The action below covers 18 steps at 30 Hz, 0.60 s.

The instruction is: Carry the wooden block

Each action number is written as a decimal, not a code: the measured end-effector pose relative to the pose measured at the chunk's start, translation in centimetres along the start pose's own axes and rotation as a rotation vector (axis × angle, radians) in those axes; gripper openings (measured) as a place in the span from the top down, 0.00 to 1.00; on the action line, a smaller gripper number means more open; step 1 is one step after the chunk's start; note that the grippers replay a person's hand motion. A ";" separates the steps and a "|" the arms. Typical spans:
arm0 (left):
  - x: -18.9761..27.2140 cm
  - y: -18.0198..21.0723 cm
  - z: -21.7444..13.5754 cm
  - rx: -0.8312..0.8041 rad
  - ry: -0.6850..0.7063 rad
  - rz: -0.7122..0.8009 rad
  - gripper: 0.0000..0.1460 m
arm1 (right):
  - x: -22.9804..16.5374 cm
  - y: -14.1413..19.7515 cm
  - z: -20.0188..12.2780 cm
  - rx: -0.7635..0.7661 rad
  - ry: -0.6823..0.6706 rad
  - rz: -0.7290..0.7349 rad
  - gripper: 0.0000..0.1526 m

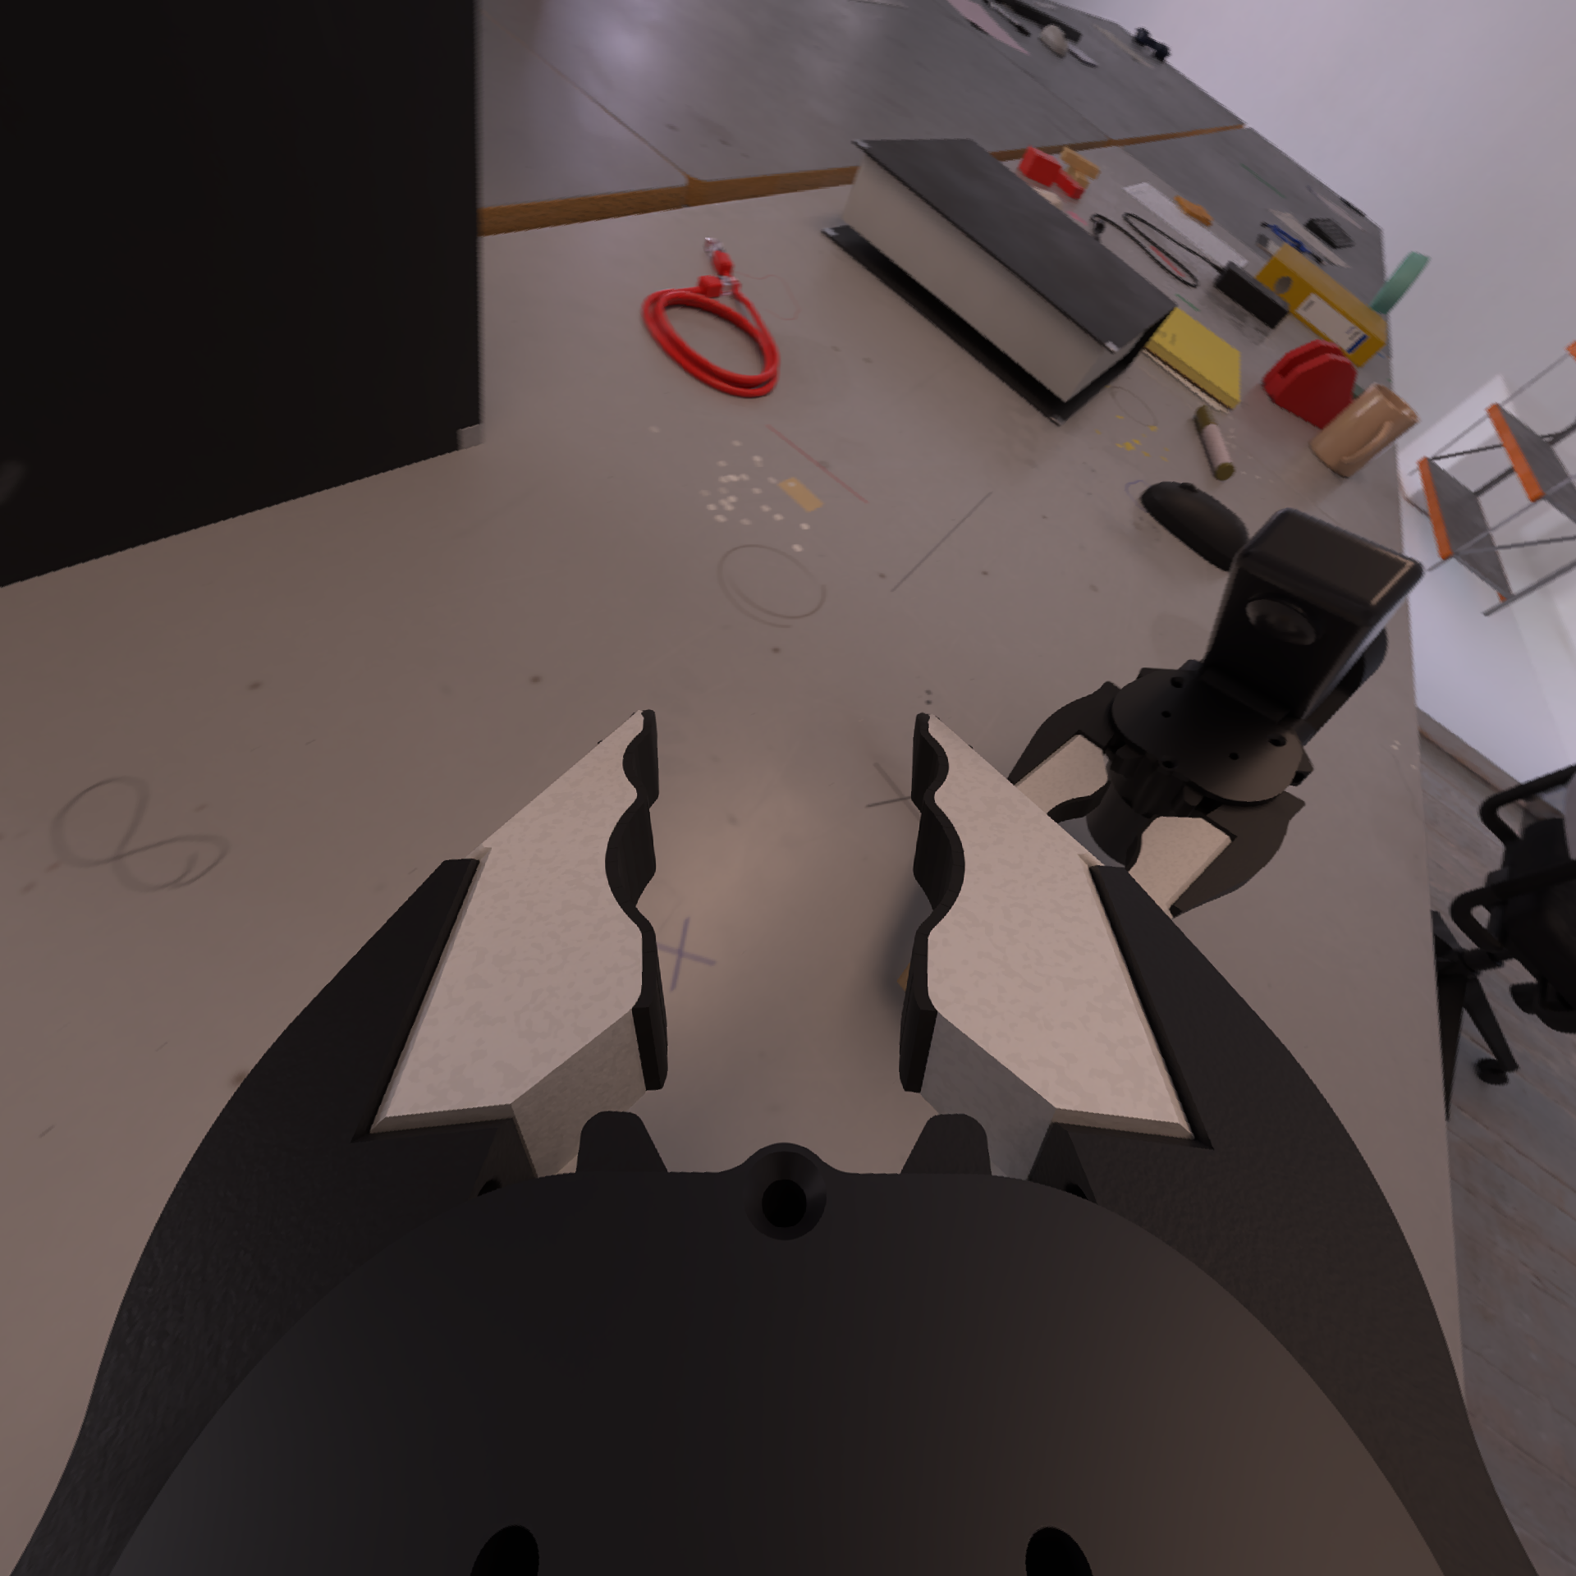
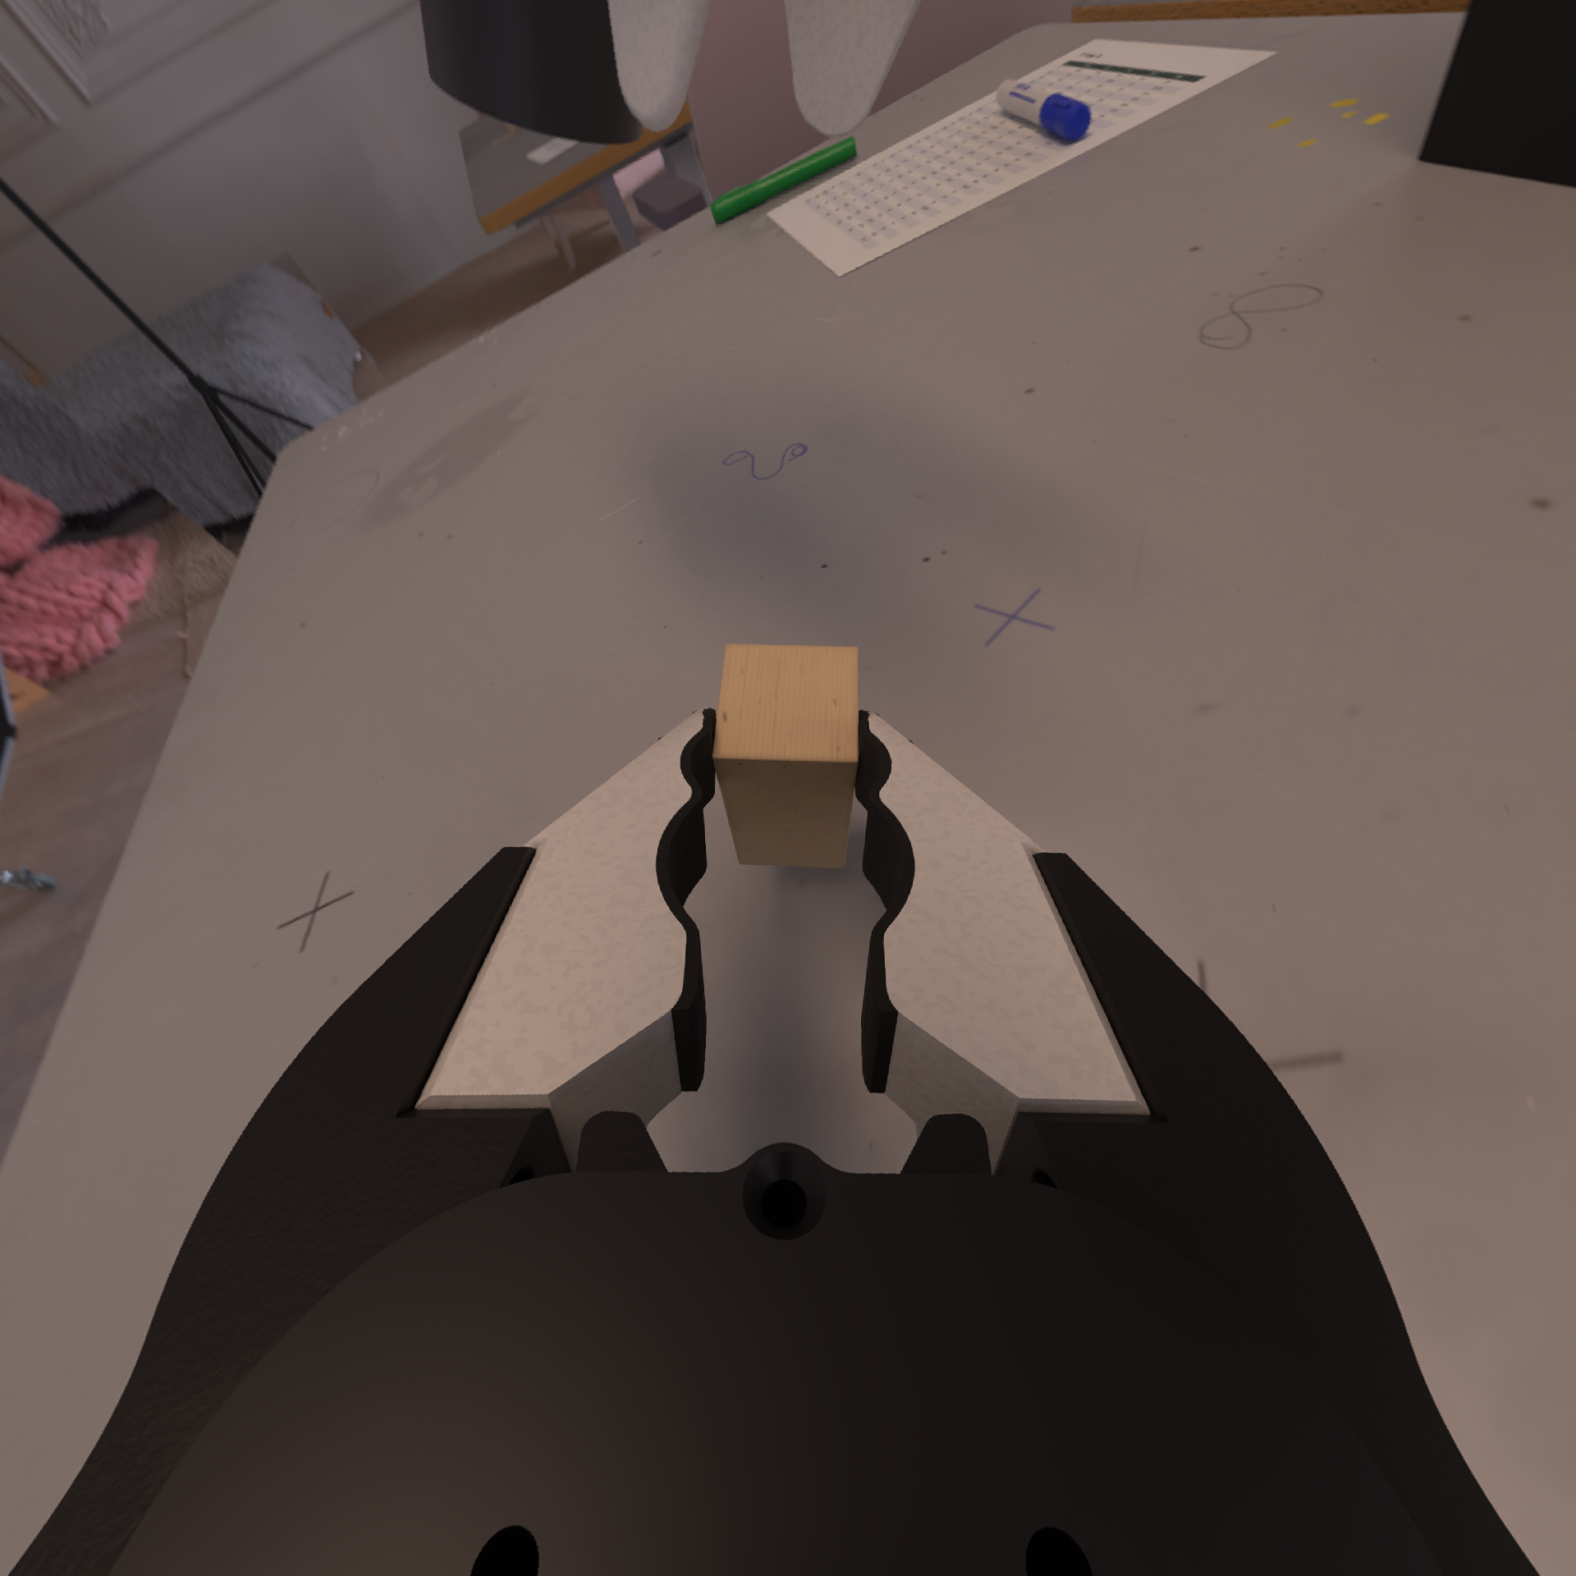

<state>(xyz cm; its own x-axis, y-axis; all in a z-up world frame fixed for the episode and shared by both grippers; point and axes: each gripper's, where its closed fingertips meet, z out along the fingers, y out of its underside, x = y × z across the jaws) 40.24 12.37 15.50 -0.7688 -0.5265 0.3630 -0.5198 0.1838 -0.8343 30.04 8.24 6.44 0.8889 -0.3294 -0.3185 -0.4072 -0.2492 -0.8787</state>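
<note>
The wooden block (image 2: 786, 733) is a small pale cuboid standing upright between the tips of my right gripper (image 2: 785, 725), which is shut on its two sides over the grey table (image 2: 1194, 767). I cannot tell whether the block is off the table. My left gripper (image 1: 786, 733) is open and empty above the table. Its pale fingers (image 2: 657, 77) hang in at the top of the right wrist view, beyond the block. The right gripper's body (image 1: 1194, 750) shows to the right in the left wrist view, where the block is hidden.
A red coiled cable (image 1: 712, 341), a large black-covered book (image 1: 998, 264), a black mouse (image 1: 1194, 520), a tan mug (image 1: 1364, 426) and a black panel (image 1: 230, 256) lie farther off. A green marker (image 2: 785, 181), a printed sheet (image 2: 981, 153) and a blue-capped tube (image 2: 1045, 107) lie beyond the block. The table edge (image 2: 256, 512) runs to the left.
</note>
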 end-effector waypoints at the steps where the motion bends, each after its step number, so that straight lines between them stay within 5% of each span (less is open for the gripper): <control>1: -0.7 0.2 -0.6 0.001 -0.015 -0.005 0.59 | 0.0 -0.2 0.6 -0.011 -0.002 -0.020 0.79; 18: -8.6 -1.0 -1.9 -0.002 -0.101 0.030 0.59 | 3.1 -3.1 4.7 0.003 0.051 -0.111 0.79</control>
<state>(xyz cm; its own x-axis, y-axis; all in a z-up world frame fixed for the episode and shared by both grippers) 46.66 18.32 14.00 -0.7426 -0.6018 0.2939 -0.4979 0.2027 -0.8432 35.03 12.23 6.50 0.9166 -0.3458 -0.2005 -0.3059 -0.2838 -0.9088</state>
